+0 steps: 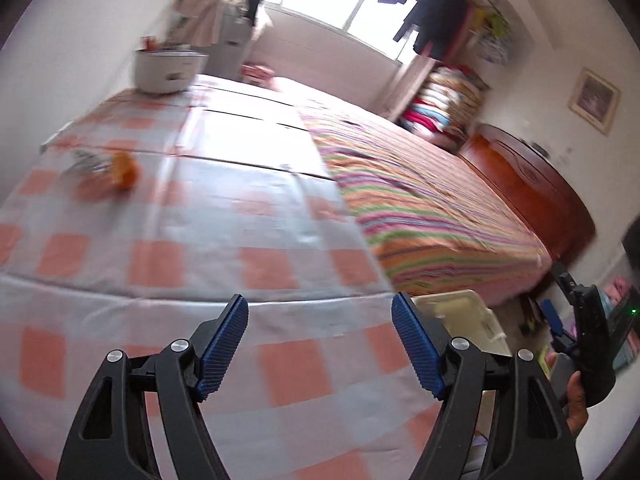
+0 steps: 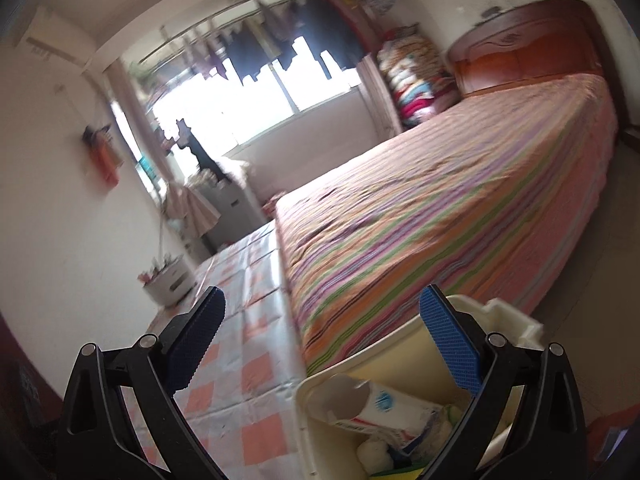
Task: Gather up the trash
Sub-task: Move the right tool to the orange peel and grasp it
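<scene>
- The left gripper (image 1: 320,344) is held with its fingers wide apart and nothing between them.
- The right gripper (image 2: 322,344) is spread apart too.
- An orange peel (image 1: 124,171) is seen far left on the checked tablecloth (image 1: 224,240).
- Wrappers are piled in the cream trash bin (image 2: 320,432), near right.

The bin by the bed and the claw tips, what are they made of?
The bin looks like cream moulded plastic: smooth, slightly glossy, thick rounded rim. The right claw has blue pads with a fine ribbed grip texture, probably rubber, on matte black, likely plastic arms.
</scene>
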A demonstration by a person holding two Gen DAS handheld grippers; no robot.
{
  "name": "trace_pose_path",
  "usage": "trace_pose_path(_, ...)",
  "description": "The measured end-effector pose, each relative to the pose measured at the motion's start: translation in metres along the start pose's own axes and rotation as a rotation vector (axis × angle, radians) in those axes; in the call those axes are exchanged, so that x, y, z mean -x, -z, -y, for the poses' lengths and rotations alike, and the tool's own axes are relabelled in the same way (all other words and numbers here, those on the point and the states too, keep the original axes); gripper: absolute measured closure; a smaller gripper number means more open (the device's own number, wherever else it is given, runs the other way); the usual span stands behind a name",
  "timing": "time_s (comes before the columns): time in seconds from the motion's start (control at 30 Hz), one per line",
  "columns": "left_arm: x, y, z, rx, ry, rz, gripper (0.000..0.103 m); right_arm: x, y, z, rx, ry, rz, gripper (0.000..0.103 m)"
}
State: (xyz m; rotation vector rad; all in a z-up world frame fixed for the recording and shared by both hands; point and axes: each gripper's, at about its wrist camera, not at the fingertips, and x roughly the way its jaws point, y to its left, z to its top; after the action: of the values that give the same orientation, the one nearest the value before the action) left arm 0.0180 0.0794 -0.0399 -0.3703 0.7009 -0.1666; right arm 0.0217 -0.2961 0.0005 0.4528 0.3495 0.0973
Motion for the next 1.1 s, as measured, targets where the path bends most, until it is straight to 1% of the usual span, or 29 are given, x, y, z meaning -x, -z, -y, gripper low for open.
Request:
trace_pose_path(0.07, 0.010, 0.005, -0.027, 0.026, -0.062, 0.003, 0.031, -0.008, 0.008, -0.016, 0.029, -0.032, -0.035, 0.007)
trace_pose_path(0.17, 0.024, 0.014, -0.065, 0.091, -0.117, 0.005, 0.031, -0.024, 0.029, -0.049, 0.087, -0.094, -0.096, 0.007)
trace_pose_path(0.23, 0.031, 0.018, -0.086, 0.132, -0.142, -0.007, 0.031, -0.030, 0.038, -0.065, 0.112, -0.112, -0.119, 0.007)
trace_pose_path(0.37, 0.040, 0.023, -0.111, 0.176, -0.173, -0.004, 0.031, -0.043, 0.051, -0.083, 0.149, -0.136, -0.167, 0.007)
trace_pose_path(0.57, 0.049, 0.027, -0.123, 0.195, -0.202, 0.001, 0.031, -0.058, 0.067, -0.096, 0.184, -0.185, -0.246, 0.007)
trace_pose_path(0.6, 0.052, 0.027, -0.126, 0.202, -0.202, 0.002, 0.031, -0.063, 0.072, -0.106, 0.213, -0.206, -0.272, 0.007)
trace_pose_path(0.67, 0.055, 0.027, -0.129, 0.211, -0.205, 0.011, 0.031, -0.065, 0.074, -0.114, 0.250, -0.218, -0.289, 0.007)
trace_pose_path(0.83, 0.059, 0.022, -0.135, 0.199, -0.234, 0.011, 0.031, -0.082, 0.085, -0.156, 0.330, -0.279, -0.372, 0.007)
trace_pose_path(0.87, 0.061, 0.021, -0.136, 0.200, -0.240, 0.016, 0.031, -0.084, 0.086, -0.160, 0.338, -0.283, -0.380, 0.007)
trace_pose_path(0.93, 0.065, 0.019, -0.140, 0.205, -0.249, 0.026, 0.031, -0.097, 0.090, -0.184, 0.382, -0.310, -0.436, 0.007)
trace_pose_path(0.97, 0.068, 0.018, -0.141, 0.209, -0.251, 0.033, 0.031, -0.099, 0.091, -0.188, 0.388, -0.317, -0.442, 0.007)
trace_pose_path(1.0, 0.069, 0.017, -0.144, 0.209, -0.255, 0.036, 0.031, -0.107, 0.093, -0.207, 0.416, -0.326, -0.461, 0.007)
trace_pose_path(1.03, 0.072, 0.016, -0.145, 0.206, -0.264, 0.038, 0.031, -0.110, 0.094, -0.213, 0.428, -0.328, -0.470, 0.007)
trace_pose_path(1.1, 0.077, 0.015, -0.150, 0.202, -0.279, 0.049, 0.031, -0.125, 0.098, -0.242, 0.451, -0.382, -0.522, 0.007)
